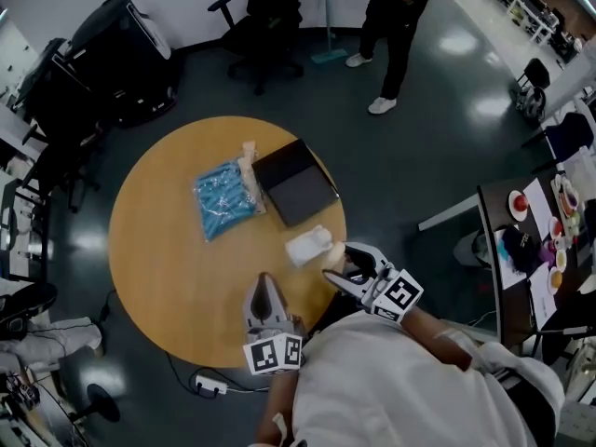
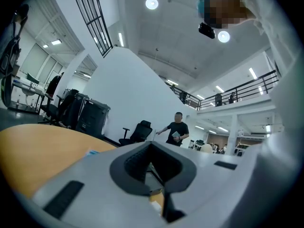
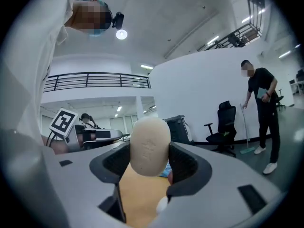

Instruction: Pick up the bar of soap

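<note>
Shows a round wooden table (image 1: 149,250) with a crinkled blue packet (image 1: 226,198) lying left of centre. Holds the left gripper (image 1: 264,285) over the table's near rim, pointing inward, jaws pressed together with nothing between them. Has a flat dark case (image 1: 295,182) just right of the packet, and a crumpled white wrapper (image 1: 309,246) nearer, below the case's corner. Clamps the bar of soap (image 3: 150,145), pale and oval, on end between the pads of the right gripper (image 1: 341,268), just beside the wrapper at the table's right near rim, with bare wood visible beneath. Includes a person in dark clothes (image 1: 400,26) standing on the floor beyond, well apart from the table
</note>
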`<move>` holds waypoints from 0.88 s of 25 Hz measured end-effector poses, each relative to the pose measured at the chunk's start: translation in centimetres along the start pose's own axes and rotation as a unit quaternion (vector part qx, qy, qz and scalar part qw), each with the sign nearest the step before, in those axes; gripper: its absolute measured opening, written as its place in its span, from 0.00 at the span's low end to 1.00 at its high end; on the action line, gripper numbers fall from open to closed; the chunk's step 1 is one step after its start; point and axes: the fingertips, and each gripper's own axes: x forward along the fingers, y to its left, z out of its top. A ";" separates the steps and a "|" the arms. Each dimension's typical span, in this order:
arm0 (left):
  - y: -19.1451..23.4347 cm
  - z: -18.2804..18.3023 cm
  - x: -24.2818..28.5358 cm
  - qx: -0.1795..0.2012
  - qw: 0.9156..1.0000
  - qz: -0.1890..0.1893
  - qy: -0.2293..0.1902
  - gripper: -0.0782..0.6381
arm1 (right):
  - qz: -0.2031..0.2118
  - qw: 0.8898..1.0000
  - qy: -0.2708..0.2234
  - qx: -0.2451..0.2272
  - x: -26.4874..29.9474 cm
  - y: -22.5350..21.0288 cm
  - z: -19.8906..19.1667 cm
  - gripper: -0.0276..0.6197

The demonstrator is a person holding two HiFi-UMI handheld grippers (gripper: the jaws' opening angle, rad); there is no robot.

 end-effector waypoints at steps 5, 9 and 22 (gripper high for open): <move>-0.5 0.2 0.0 0.002 1.000 -0.005 -0.002 0.12 | -0.003 1.000 -0.003 -0.002 -0.1 0.0 0.1 0.45; -0.6 0.2 0.1 0.005 1.000 -0.008 -0.002 0.12 | -0.007 1.000 -0.006 -0.002 -0.2 -0.2 0.2 0.44; -0.6 -0.1 0.5 0.006 1.000 -0.011 -0.001 0.12 | -0.009 1.000 -0.011 -0.004 0.0 -0.7 0.5 0.45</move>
